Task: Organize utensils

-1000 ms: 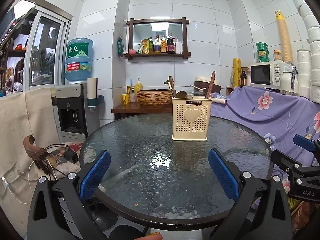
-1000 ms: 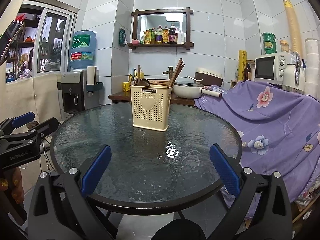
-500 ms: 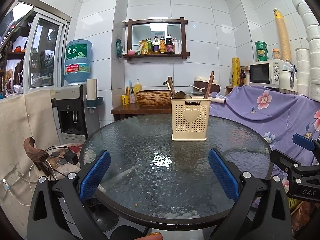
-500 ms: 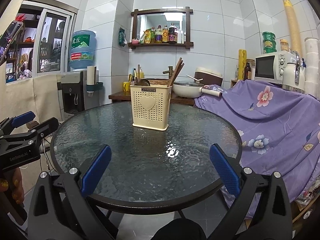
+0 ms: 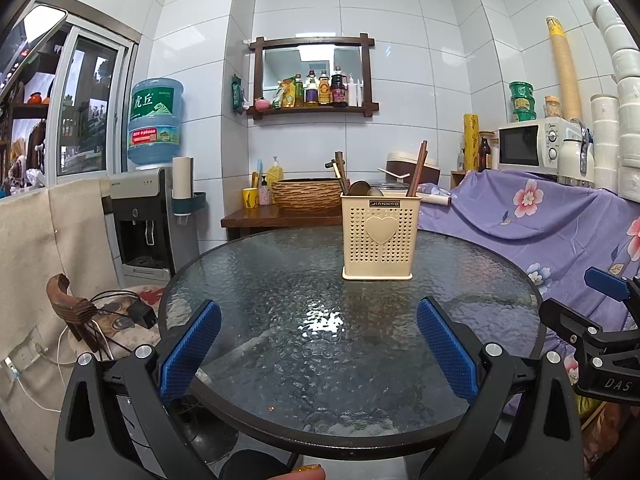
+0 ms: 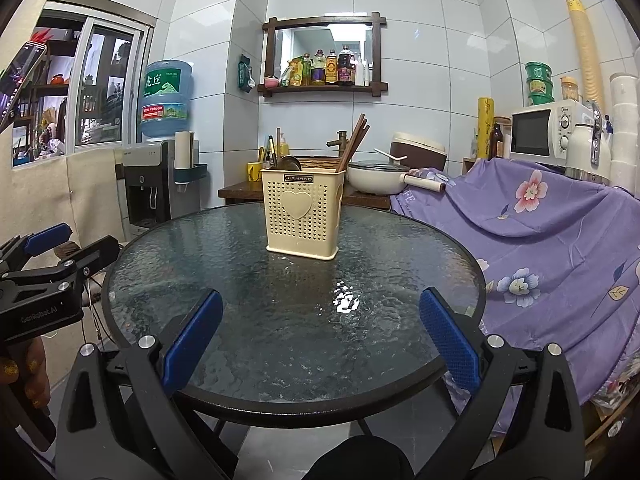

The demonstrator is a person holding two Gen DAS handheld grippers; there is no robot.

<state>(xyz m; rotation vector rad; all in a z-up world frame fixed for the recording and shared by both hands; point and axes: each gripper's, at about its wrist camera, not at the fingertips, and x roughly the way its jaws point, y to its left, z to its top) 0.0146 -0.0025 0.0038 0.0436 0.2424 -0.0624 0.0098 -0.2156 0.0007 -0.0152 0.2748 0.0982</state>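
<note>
Filling most of both views is a round glass table (image 5: 280,360), its pebbled top bare except for one cream plastic holder (image 5: 377,236) standing upright toward the far side. Chopsticks (image 6: 352,140) lean out of the holder's right part, and a couple of dark spoon-like handles (image 5: 360,187) show at its left; what else sits inside is hidden by the perforated wall. No loose utensil lies on the glass, so the sorting looks either finished or not yet begun, and from these views alone I cannot tell which.

Both tools hang back over the near edge of the table, well apart from the holder. The left gripper (image 5: 318,344) has its blue pads spread wide with nothing between them; the right gripper (image 6: 320,336) is likewise spread and empty. If more work remains, the next move would call for one tool to travel forward across the glass, come down over the holder's open top, and close on a single handle without dragging its neighbours or tipping the light holder.

The left wrist view catches the right tool from the side at its right border, plus a wooden chair (image 5: 76,312) with a charger (image 5: 138,314) and cables beside the table. The right wrist view instead shows the left tool at its left border, with the person's fingers (image 6: 20,376) below it, and a white pan (image 6: 376,178) on the counter behind the holder, which the holder partly hides in the other view.
</note>
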